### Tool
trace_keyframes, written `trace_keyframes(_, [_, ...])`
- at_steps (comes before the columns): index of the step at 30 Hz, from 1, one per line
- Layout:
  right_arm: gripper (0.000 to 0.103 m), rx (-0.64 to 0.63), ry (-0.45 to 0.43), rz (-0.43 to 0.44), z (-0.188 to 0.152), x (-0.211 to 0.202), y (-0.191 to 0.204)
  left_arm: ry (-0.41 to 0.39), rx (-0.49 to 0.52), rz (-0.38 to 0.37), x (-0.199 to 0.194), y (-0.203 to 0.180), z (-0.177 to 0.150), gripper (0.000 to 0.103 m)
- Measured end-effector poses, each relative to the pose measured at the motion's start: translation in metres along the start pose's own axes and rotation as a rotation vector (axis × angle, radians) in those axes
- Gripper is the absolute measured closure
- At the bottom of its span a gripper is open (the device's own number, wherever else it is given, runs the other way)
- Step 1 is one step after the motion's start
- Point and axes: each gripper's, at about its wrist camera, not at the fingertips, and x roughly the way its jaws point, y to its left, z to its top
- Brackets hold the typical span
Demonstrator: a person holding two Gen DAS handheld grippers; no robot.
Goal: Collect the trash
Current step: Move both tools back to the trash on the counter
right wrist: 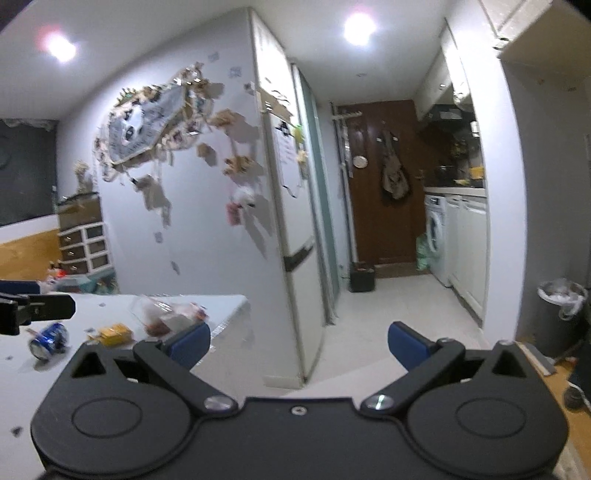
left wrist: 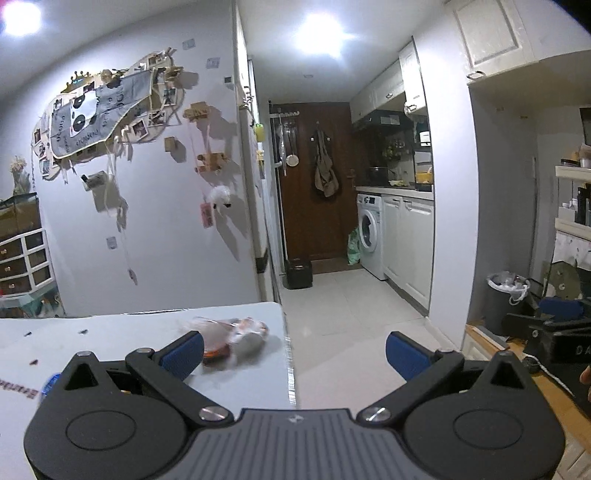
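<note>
We see matt black plastic on both grippers, left gripper (left wrist: 293,350) and right gripper (right wrist: 299,341), with blue rubbery-looking pads (right wrist: 406,345). The table (right wrist: 110,369) looks smooth and white. The can (right wrist: 49,339) is shiny metal, and the wrapper (left wrist: 236,334) is crinkly clear plastic.

Two grippers (left wrist: 293,352) (right wrist: 298,345) are in view, each with two blue fingertips (left wrist: 183,352) (right wrist: 190,343) spread wide and empty. On the white worktop (right wrist: 110,369) lie three pieces of trash: one crushed blue can (right wrist: 49,339), one yellow packet (right wrist: 112,333) and one crumpled clear plastic wrapper (right wrist: 166,314). One lined trash bin (right wrist: 561,314) stands on the floor. Beyond it are one washing machine (left wrist: 371,234), one brown door (left wrist: 314,177) and two ceiling lights (right wrist: 359,27) (right wrist: 59,46).
</note>
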Motion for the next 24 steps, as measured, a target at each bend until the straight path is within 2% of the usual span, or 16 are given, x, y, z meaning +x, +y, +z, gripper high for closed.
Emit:
trace_keyframes(7, [0.0, -0.026, -0.018, 0.07, 0.009, 0.026, 0.035, 0.014, -0.02, 0.018, 0.01, 0.06, 0.008, 0.0])
trace_keyframes(12, [0.0, -0.018, -0.005, 0.129, 0.011, 0.058, 0.058, 0.005, -0.055, 0.017, 0.032, 0.109, 0.004, 0.0])
trace_keyframes(18, [0.0, -0.053, 0.017, 0.151, 0.004, 0.097, 0.081, 0.001, -0.096, -0.008, 0.081, 0.163, -0.013, 0.0])
trace_keyframes(24, [0.0, -0.073, 0.042, 0.17, 0.004, 0.14, 0.1, 0.054, -0.162, -0.049, 0.145, 0.202, -0.041, 0.0])
